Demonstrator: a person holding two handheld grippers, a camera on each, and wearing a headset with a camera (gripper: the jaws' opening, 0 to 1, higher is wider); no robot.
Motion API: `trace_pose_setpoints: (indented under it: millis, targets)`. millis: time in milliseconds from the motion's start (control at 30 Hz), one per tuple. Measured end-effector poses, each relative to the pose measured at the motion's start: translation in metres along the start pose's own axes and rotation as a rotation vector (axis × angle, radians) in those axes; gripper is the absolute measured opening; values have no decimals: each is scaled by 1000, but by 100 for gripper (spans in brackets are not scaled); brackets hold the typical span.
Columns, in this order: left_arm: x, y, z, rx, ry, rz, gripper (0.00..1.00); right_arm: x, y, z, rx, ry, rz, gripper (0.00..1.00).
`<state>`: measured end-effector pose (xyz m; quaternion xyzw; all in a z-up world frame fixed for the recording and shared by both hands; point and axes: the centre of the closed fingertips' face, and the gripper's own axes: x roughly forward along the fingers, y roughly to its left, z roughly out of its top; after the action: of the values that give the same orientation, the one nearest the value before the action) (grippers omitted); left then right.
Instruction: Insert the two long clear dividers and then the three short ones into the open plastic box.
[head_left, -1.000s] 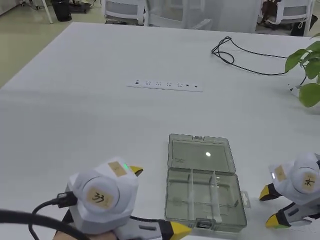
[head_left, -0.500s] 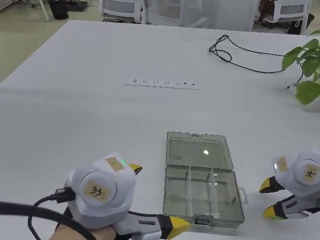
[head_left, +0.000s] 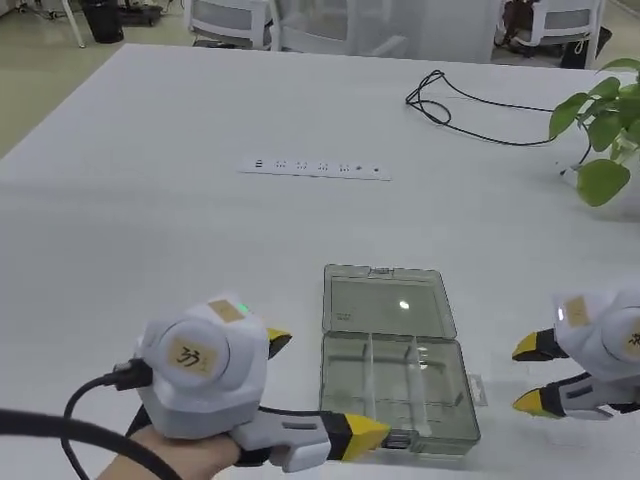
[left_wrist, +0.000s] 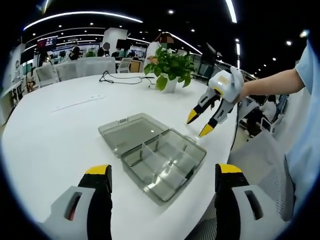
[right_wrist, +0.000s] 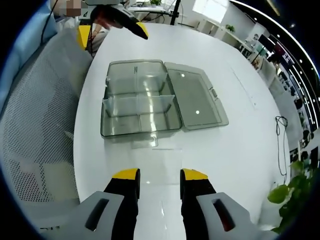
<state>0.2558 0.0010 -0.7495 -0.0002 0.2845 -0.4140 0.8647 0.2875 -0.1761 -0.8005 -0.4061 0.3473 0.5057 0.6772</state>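
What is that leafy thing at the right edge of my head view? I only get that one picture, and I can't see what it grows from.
Observer: It is a plant in a white pot, standing on the table, as the left gripper view shows.
Operator: And the right claw runs off my picture. What holds it?
Observer: A person's arm, with a short light blue sleeve, holds the right claw; the left gripper view shows it.
Operator: Anything at the table's near edge?
Observer: A chair with a mesh back stands there, in the right gripper view.
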Motion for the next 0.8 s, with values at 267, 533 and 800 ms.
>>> trace_pose_setpoints:
  millis: [267,533,800]
  targets:
    - [17,-10,15,-108,-6,-65,69,-16,8,46,-52,-87,-46,32]
    - [30,-16,29,-262,-32,-105,51,-20,17,81,-80,-144,-51,32]
    - [39,-28,33,-396,-20,-179,37,-22,23,108,-99,-188,-63,32]
